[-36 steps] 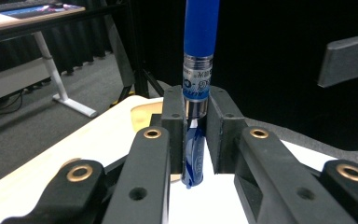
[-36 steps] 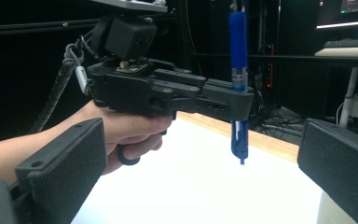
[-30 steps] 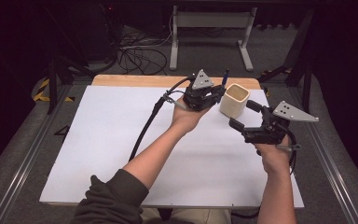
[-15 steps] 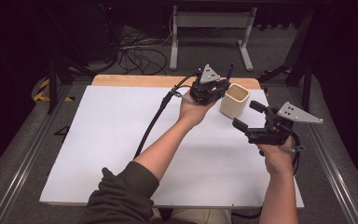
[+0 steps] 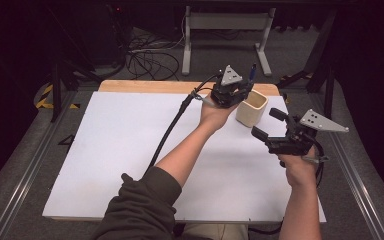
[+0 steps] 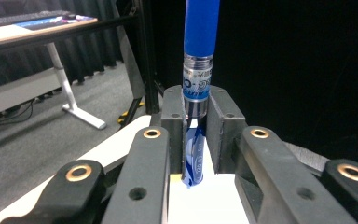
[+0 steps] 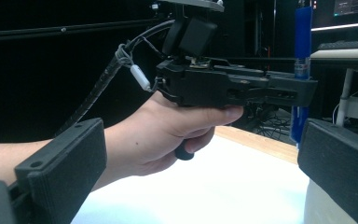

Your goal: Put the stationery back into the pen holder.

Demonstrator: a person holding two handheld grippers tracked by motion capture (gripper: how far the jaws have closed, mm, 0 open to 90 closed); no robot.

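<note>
One blue pen (image 6: 200, 42), one cup (image 5: 252, 108)

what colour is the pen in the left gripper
Blue pen, with a clear printed section at the jaws; clearest in the left gripper view.

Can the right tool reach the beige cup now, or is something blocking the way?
Probably yes. The right tool is open and sits just right of the beige cup, with bare white table between them. The left tool, shut on a blue pen, is at the cup's far left side, not between.
</note>
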